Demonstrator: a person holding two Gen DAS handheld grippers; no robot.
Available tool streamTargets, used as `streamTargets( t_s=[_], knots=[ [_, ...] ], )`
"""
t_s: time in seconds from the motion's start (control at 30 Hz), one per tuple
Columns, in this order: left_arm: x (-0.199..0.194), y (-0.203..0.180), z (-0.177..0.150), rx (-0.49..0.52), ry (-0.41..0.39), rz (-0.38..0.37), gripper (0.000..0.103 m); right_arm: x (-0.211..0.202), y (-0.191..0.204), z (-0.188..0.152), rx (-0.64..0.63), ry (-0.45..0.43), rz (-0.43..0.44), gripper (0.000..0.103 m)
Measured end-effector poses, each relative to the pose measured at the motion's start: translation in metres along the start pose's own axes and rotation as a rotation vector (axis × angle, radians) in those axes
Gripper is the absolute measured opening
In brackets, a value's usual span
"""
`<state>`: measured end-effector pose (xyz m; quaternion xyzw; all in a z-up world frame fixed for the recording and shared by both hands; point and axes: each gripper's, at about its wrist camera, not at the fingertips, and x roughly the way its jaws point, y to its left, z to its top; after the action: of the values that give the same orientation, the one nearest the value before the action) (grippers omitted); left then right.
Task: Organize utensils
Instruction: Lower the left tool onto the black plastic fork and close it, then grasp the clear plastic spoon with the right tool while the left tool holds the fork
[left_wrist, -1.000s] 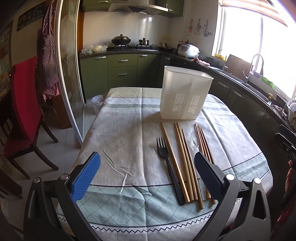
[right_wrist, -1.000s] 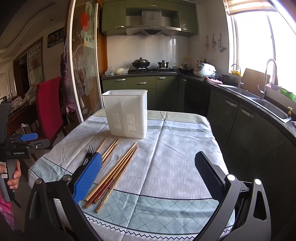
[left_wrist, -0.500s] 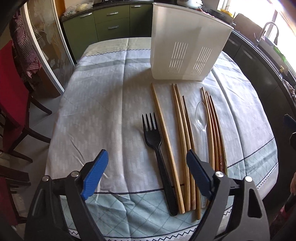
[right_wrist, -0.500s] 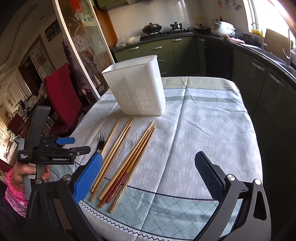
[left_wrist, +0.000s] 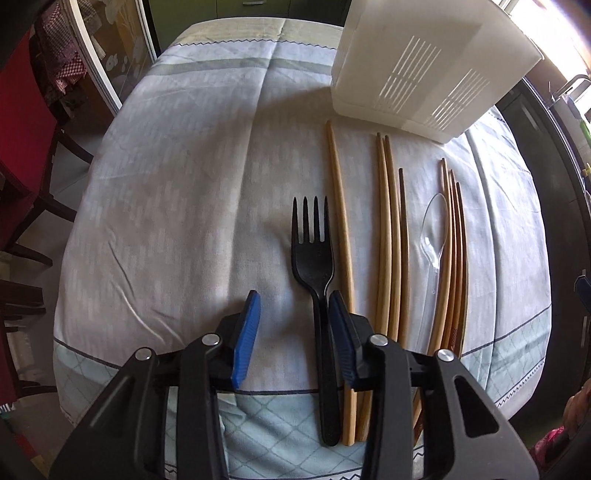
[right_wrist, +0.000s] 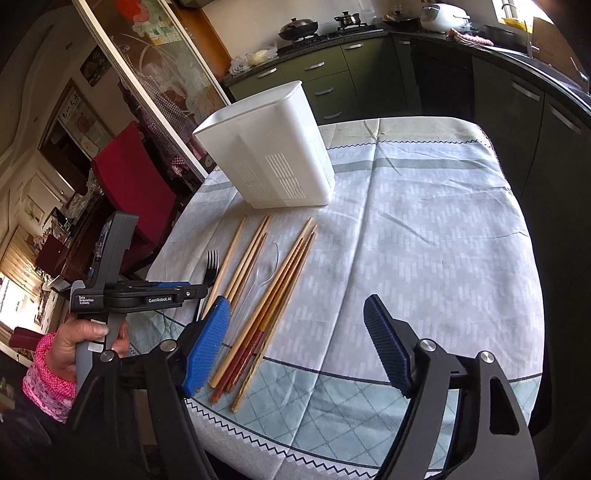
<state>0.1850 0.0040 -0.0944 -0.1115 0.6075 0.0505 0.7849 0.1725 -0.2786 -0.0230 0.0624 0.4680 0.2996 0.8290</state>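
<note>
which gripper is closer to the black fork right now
Left. The left gripper straddles the black fork at its handle, jaws closing, pads not yet pressing. The right gripper hangs over the chopsticks, further from the fork.

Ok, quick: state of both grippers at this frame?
Left gripper: closing around the black plastic fork handle; not yet clamped.
Right gripper: closing, empty, above the tablecloth.

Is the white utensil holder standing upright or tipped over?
Upright: the white utensil holder stands on its base on the tablecloth, open rim facing up.
</note>
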Motion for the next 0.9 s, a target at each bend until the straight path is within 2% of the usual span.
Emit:
streamTargets(
  t_s=[0.1, 0.27, 0.33, 0.4, 0.5, 0.6, 0.73, 0.8, 0.9],
  knots=[
    [0.000, -0.006, 0.000, 0.014, 0.004, 0.005, 0.033, 0.004, 0.000, -0.002, 0.006, 0.020, 0.010, 0.069],
    [0.003, -0.015, -0.003, 0.045, 0.010, 0.029, 0.012, 0.008, 0.002, 0.000, 0.010, 0.037, 0.011, 0.062],
    [0.004, -0.016, -0.004, 0.048, 0.006, 0.035, 0.011, 0.010, 0.003, 0.001, 0.018, 0.044, 0.025, 0.062],
    [0.004, -0.016, -0.004, 0.049, 0.005, 0.033, 0.010, 0.012, 0.008, 0.004, 0.027, 0.066, 0.020, 0.071],
    [0.004, -0.011, -0.003, 0.045, 0.001, 0.031, 0.009, 0.019, 0.015, 0.009, 0.066, 0.095, 0.070, 0.080],
    [0.002, -0.001, -0.001, 0.044, -0.008, 0.042, 0.009, 0.033, 0.031, 0.019, 0.065, 0.148, 0.070, 0.079],
    [-0.005, 0.007, -0.002, 0.049, -0.023, 0.031, 0.009, 0.063, 0.053, 0.031, 0.069, 0.245, 0.061, 0.065],
    [-0.009, 0.010, -0.003, 0.054, -0.037, 0.026, 0.009, 0.084, 0.058, 0.034, 0.098, 0.305, 0.059, 0.048],
    [-0.015, 0.013, -0.004, 0.061, -0.053, 0.012, 0.009, 0.111, 0.064, 0.036, 0.114, 0.364, -0.003, 0.033]
  ],
)
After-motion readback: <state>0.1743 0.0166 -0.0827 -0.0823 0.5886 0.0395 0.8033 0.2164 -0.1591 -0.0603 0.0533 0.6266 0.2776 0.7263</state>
